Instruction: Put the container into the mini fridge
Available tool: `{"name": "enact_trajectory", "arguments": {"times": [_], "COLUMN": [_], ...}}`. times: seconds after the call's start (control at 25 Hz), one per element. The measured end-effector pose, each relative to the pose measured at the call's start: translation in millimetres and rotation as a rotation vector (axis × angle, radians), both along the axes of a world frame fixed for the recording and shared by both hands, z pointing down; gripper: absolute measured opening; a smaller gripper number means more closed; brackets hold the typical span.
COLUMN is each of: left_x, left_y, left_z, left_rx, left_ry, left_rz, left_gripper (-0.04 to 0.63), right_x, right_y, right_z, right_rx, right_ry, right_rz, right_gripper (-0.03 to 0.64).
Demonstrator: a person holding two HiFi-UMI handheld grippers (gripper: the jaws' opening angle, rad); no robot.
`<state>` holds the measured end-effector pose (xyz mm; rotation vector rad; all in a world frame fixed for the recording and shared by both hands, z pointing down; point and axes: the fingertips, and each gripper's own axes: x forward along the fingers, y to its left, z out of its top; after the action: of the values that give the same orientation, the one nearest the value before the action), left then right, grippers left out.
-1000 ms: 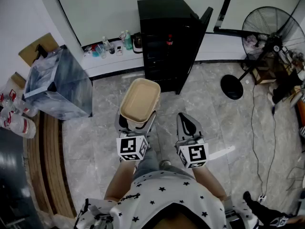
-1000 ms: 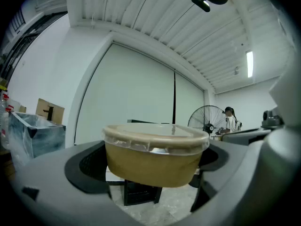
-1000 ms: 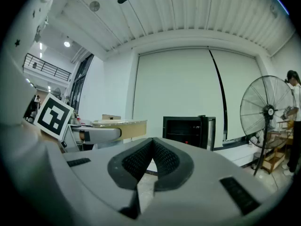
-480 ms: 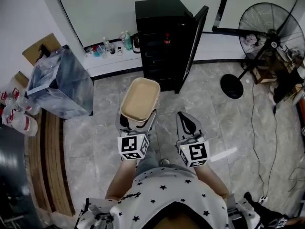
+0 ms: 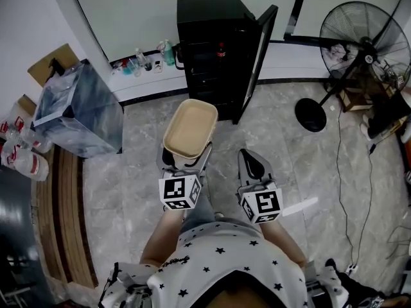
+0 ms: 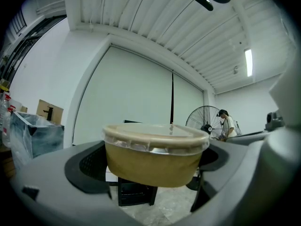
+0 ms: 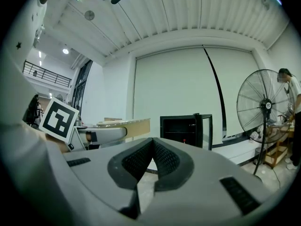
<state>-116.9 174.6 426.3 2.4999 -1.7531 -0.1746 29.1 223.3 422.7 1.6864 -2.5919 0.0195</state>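
- Your left gripper (image 5: pixel 187 158) is clamping the container (image 5: pixel 190 128), one jaw pressing on each side of its lower body.
- In the left gripper view, the container is sitting level between the two dark pads (image 6: pixel 89 166); it is a tan tub with a clear lid snapped on over its rim.
- You are holding the container above the grey marbled floor (image 5: pixel 289 165), out in front of the mini fridge (image 5: pixel 209 50) and not inside it.
- The mini fridge is standing against the back wall with its door (image 5: pixel 260 50) swung open to the right, and its dark shelves are facing you.
- A red-capped bottle (image 5: pixel 220 49) is showing on an upper shelf inside.
- Your right gripper (image 5: pixel 252 167) is hanging beside the left one, just apart from it. In the right gripper view, its jaws are meeting with nothing between them.
- Both marker cubes are facing up toward your head camera, above your star-printed shirt (image 5: pixel 225 268).
- A large pedestal fan (image 5: pixel 363 50) is standing to the right of the fridge, well apart from it.
- A clear plastic-lined bin (image 5: pixel 77 111) is sitting to your left, near a cardboard box (image 5: pixel 54 63).
- A few small bottles (image 5: pixel 151 58) are lining the low ledge beside the fridge.
- Another person (image 6: pixel 228 125) is standing next to the fan in the left gripper view.
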Motion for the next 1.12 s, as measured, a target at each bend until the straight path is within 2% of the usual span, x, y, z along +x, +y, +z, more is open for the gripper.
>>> {"name": "enact_trajectory", "arguments": {"times": [0.52, 0.8, 1.12], "left_x": [24, 34, 47], "left_y": [-49, -105, -192], "left_z": [4, 14, 16], "left_rx": [-0.002, -0.016, -0.032], "left_ry": [-0.020, -0.015, -0.008], "left_rz": [0.015, 0.030, 0.046], "left_gripper": [0.554, 0.554, 0.554], "right_x": [19, 27, 36], "right_y": [-41, -91, -175], "right_z": [9, 16, 9], "right_rx": [-0.022, -0.041, -0.042], "right_ry": [-0.046, -0.035, -0.022], "right_rz": [0.006, 0.007, 0.008], "right_gripper": [-0.006, -0.006, -0.006]}}
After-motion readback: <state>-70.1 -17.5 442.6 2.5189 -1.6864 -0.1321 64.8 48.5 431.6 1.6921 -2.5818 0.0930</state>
